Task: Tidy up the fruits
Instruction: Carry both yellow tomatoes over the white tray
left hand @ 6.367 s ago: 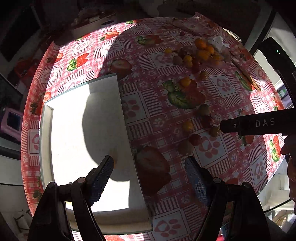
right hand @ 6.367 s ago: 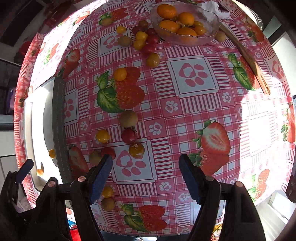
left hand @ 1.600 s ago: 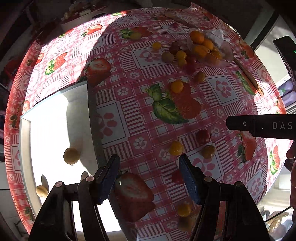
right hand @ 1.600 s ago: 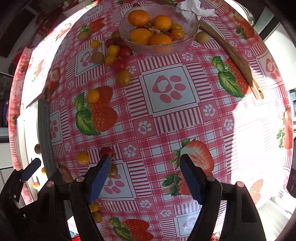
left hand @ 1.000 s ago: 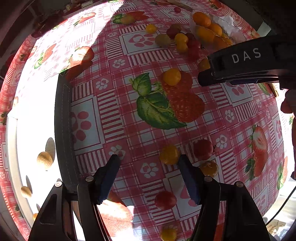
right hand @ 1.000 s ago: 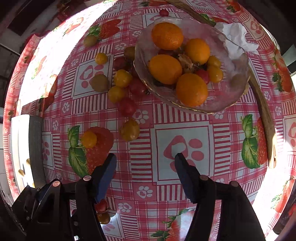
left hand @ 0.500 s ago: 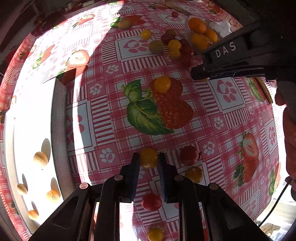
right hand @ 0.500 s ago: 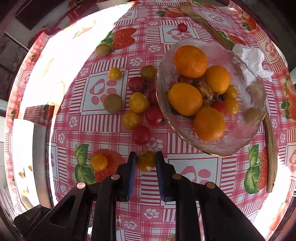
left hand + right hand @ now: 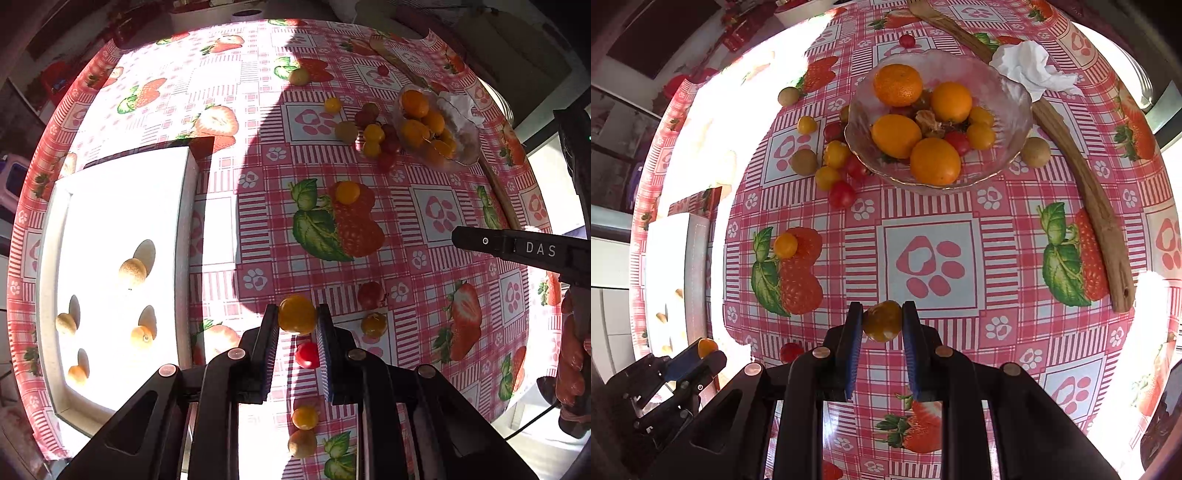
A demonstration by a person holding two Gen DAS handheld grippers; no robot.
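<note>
A: What is seen at the left claw [image 9: 297, 325]?

B: A yellow cherry tomato [image 9: 297, 314] is pinched between its blue pads, lifted clear of the tabletop [image 9: 258, 110]. A red cherry tomato [image 9: 307, 355] is framed in the gap just behind the grip, lying on the checked cloth below. To the claw's left, a white tray [image 9: 181, 221] is flooded with sunlight, and four small pale fruits [image 9: 132, 272] are scattered in it, each throwing a long shadow.

A: And the right claw [image 9: 882, 325]?

B: It is clenched on a darker orange-green tomato [image 9: 882, 320], gripped at the fingertips. Far ahead of it a glass bowl [image 9: 1008, 110] is set, filled with oranges [image 9: 897, 85] and a few small tomatoes. A cluster of loose red and yellow tomatoes [image 9: 836, 173] is gathered against the bowl's left side, and a crumpled white tissue [image 9: 1030, 70] is lodged at its far right rim.

A: Anything else ahead?

B: A long wooden utensil [image 9: 1082, 192] is laid diagonally ahead and to the right of the right claw. A lone yellow tomato [image 9: 785, 245] is left on a printed strawberry, ahead and to its left. The left claw, with its fruit, is glimpsed low at the left edge of the right wrist view.
</note>
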